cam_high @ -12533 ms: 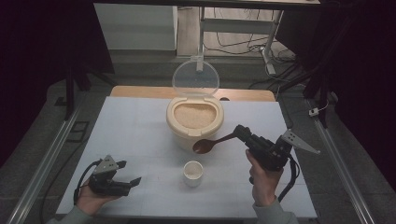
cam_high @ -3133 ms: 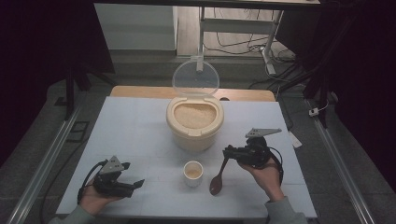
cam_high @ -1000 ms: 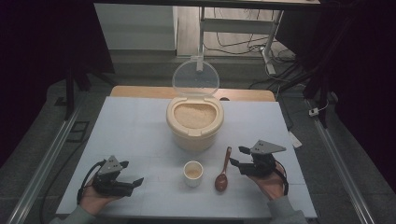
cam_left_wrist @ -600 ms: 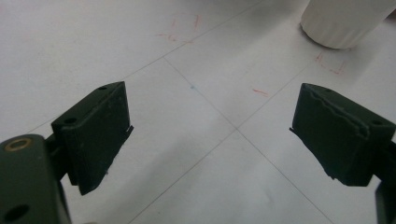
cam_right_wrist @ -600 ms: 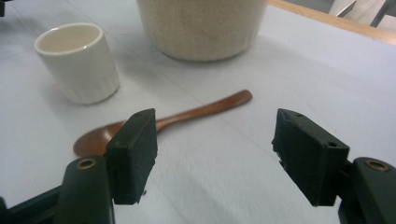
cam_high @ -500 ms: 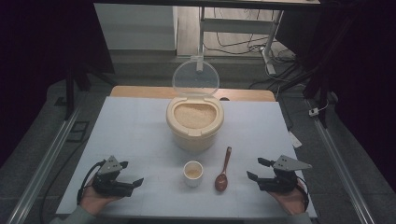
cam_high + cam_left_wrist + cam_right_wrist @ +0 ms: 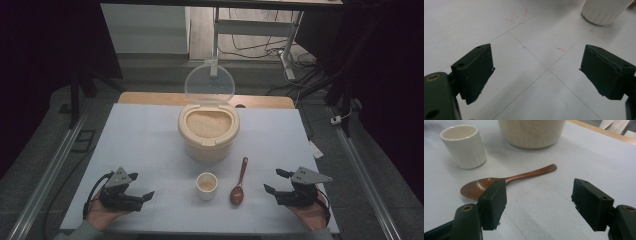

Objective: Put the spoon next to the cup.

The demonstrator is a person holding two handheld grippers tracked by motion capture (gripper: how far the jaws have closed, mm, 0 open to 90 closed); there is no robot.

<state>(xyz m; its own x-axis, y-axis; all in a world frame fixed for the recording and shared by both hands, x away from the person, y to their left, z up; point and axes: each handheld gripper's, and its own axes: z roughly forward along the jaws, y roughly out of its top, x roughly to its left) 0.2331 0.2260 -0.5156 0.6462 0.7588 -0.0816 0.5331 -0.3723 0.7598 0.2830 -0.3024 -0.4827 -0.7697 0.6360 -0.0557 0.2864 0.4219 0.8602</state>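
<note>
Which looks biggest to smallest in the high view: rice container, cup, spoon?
1. rice container, largest by far.
2. spoon, longer than the cup is wide, but slim.
3. cup, smallest. All lie at similar depth, so the order is fair.

Left gripper (image 7: 134,193): we saw a black body topped by a grey three-cornered plate, with a black cable looping from its rear.
Left fingers (image 7: 474,72): we noted blocky matt-black pads, two small holes along the top edge, and a brass-coloured ring on the arm behind.
Right gripper (image 7: 278,182): we found the same black build under a grey three-cornered plate.
Right fingers (image 7: 494,201): we saw thick black pads with small holes on top, and round brass-ringed pivots on both arms.
Left sleeve (image 7: 80,232): we saw a grey-green cuff at the wrist.
</note>
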